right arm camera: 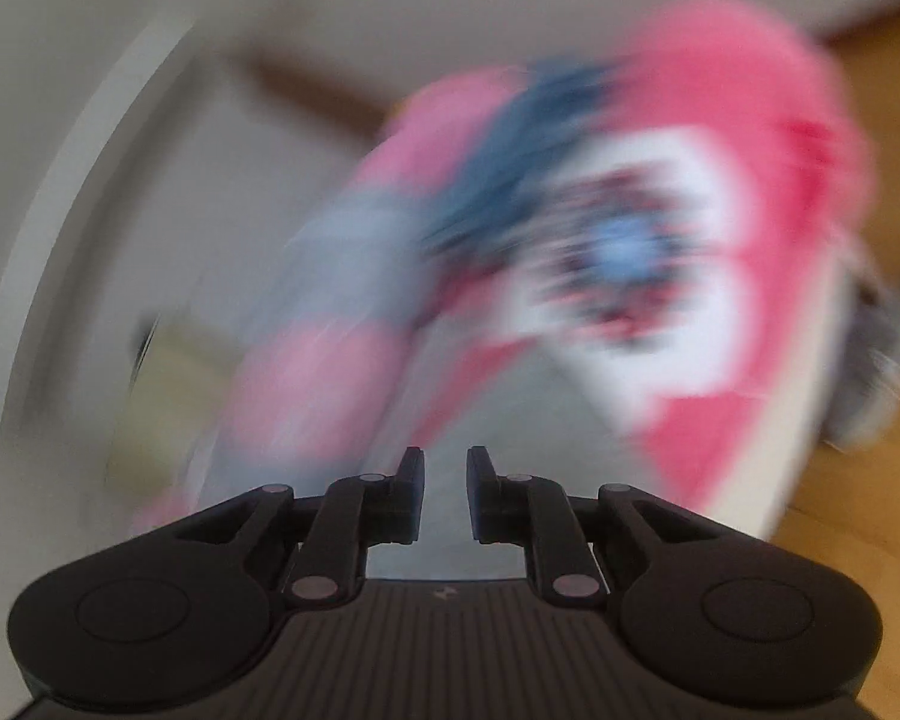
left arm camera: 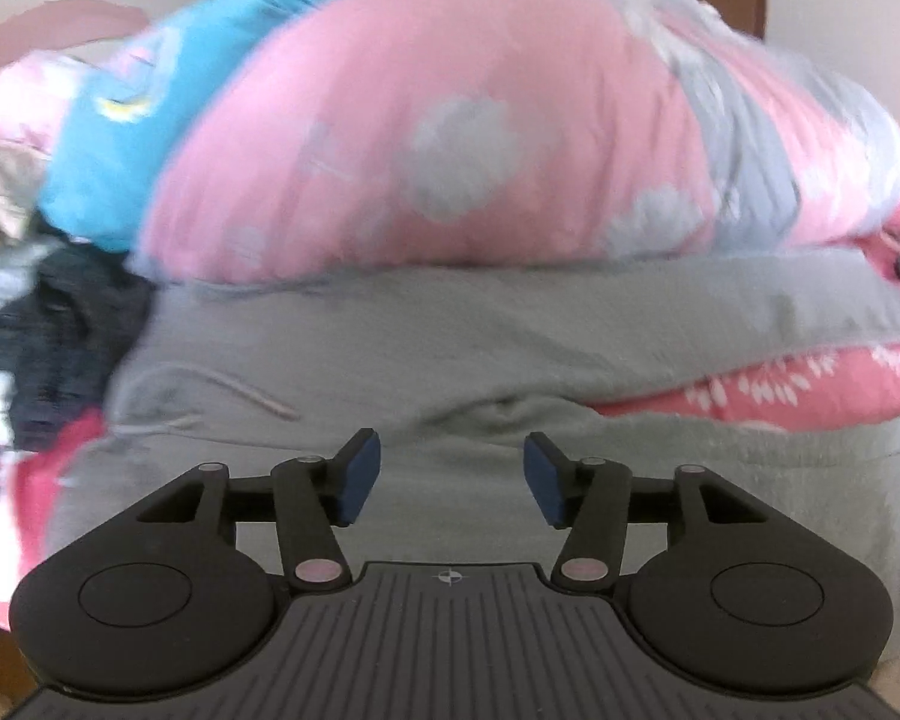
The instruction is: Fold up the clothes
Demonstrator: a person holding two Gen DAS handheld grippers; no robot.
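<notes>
In the left wrist view a grey garment [left arm camera: 510, 330] with a drawstring [left arm camera: 240, 396] lies spread across the pile under my left gripper [left arm camera: 452, 462]. That gripper is open, its blue pads [left arm camera: 363, 474] apart with nothing between them, hovering just above the grey cloth. The right wrist view is badly blurred. My right gripper [right arm camera: 445, 468] has its jaws nearly together, and a strip of pale grey cloth [right arm camera: 450, 408] seems to run from between them out toward the pile.
A pink quilt with grey clouds [left arm camera: 450, 150] bulges behind the grey garment, with blue fabric [left arm camera: 120, 138] and a dark garment [left arm camera: 60, 330] to its left. Red-pink printed cloth [left arm camera: 810, 384] lies at the right. A red cloth with a white print [right arm camera: 720, 210] and wooden floor [right arm camera: 870, 480] show in the right wrist view.
</notes>
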